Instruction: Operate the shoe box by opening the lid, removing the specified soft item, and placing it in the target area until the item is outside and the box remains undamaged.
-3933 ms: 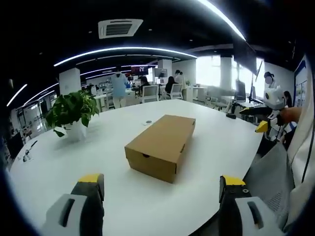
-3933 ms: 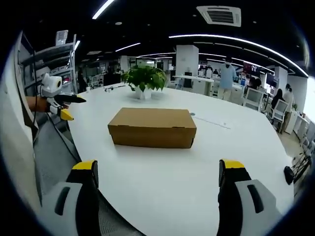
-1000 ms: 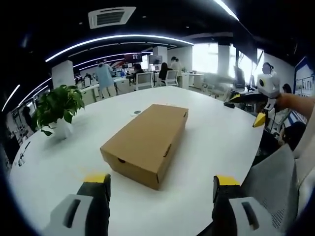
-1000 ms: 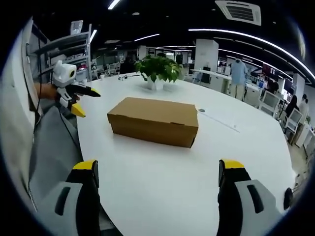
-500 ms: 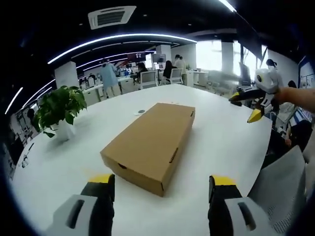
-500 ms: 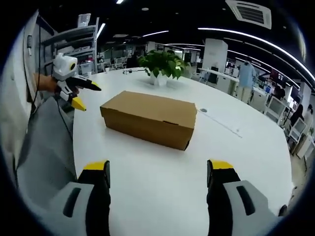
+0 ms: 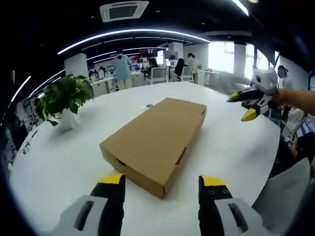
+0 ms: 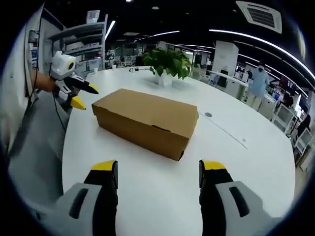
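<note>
Shoe box (image 7: 155,137) sits lid-down-shut on the white table (image 7: 59,157), roughly mid-table, well in from every edge I can see. Lid not lifted yet, so the soft item is hidden inside.

Geometry that matters: in the left gripper view the box's long axis runs away from me, near short end facing my left gripper (image 7: 160,196), far end toward the table's far edge. In the right gripper view my right gripper (image 8: 157,184) faces one long side, near corner pointing at me.

Left gripper: jaws spread wide, holding nothing, just short of the near end. Looks the closer of the two. Right gripper: jaws wide too, empty, a bit further off with bare table between. It shows again at right in the left gripper view (image 7: 246,104), off the box's long side.

My read: long-side lid edge is the one to lift, right gripper is lined up for it, left can steady the short end.

Potted plant (image 7: 64,101) stands near the table's edge, well apart.
</note>
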A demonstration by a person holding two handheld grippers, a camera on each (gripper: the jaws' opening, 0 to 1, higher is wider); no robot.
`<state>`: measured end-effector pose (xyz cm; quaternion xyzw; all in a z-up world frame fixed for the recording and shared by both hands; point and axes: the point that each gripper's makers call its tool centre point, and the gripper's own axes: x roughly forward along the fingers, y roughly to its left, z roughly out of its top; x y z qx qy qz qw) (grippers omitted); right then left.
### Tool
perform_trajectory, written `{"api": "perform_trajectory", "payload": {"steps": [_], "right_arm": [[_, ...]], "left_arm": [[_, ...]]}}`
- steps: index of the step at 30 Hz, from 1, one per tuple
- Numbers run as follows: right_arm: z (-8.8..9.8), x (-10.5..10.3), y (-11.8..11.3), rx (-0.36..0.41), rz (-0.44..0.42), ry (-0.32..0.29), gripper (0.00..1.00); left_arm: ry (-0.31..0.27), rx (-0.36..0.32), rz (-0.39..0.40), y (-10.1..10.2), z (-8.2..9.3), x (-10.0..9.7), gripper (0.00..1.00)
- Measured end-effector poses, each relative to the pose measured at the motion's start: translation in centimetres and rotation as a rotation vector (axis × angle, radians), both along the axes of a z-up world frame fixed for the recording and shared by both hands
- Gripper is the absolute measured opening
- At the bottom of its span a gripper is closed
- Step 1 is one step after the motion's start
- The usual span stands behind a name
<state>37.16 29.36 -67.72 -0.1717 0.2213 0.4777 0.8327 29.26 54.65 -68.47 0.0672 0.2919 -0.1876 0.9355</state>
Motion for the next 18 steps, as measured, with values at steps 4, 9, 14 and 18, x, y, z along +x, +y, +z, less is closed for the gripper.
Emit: {"api": "perform_trajectory", "payload": {"steps": [4,9,14,18], "right_arm": [[-0.7,0.9,0.7,-0.012,0.040,0.006,0.59],[-1.2,2.3,1.2,-0.013,0.063,0.011,0.57],[-1.6,3.7,1.9,-0.009,0.079,0.016,0.57],[-1.9,5.1,2.6,-0.003,0.102,0.022,0.56]], "left_arm": [[0.010,0.010,0.025,-0.2,-0.7,0.4,0.62],[0.011,0.023,0.059,-0.2,-1.6,0.8,0.62],[0.009,0.031,0.090,0.0,-2.1,1.3,0.61],[0.013,0.031,0.112,0.1,-2.6,1.7,0.61]]}}
